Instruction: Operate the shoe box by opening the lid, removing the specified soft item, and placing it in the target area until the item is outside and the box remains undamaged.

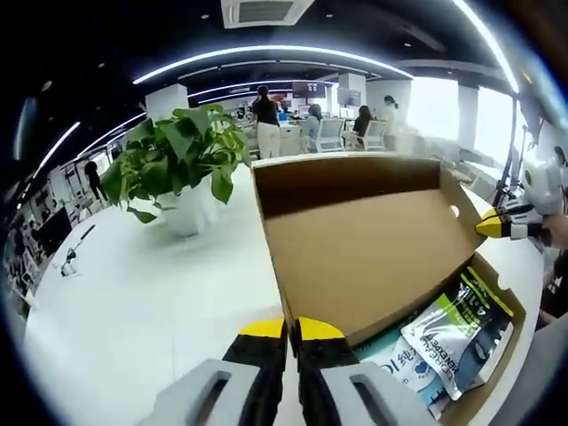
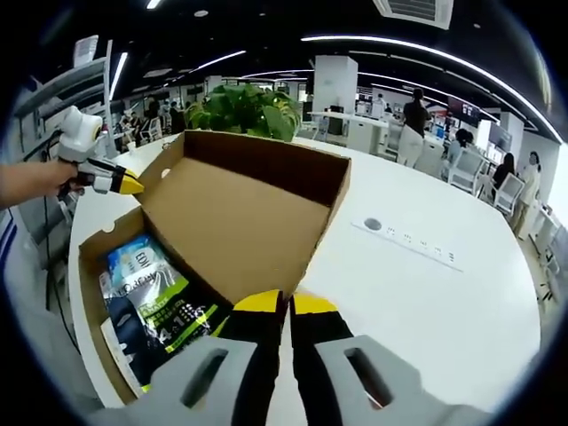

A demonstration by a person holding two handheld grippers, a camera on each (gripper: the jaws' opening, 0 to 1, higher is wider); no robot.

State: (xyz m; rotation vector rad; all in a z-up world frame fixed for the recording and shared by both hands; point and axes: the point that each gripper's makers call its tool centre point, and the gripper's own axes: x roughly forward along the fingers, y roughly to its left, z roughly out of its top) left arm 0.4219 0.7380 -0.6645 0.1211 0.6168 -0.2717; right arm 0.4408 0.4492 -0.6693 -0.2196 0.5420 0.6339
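- Box [image 1: 373, 257] open on the white desk [image 1: 151, 302], lid [image 1: 355, 231] raised, brown inside facing me in both views.
- Pouches [image 1: 453, 333] lie inside the box: white/teal ones and a dark one with green print [image 2: 151, 311]. None is out on the desk.
- My left gripper [image 1: 291, 330]: yellow tips pressed together at the lid's near edge; can't tell if they pinch cardboard.
- My right gripper [image 2: 286, 306]: tips likewise closed at the lid edge, grip on it unclear. In the left gripper view it sits at the lid's far side.
- Potted plant [image 1: 177, 164] stands on the desk behind the box.
- Socket strip [image 2: 408, 240] set into the desk beside the box.
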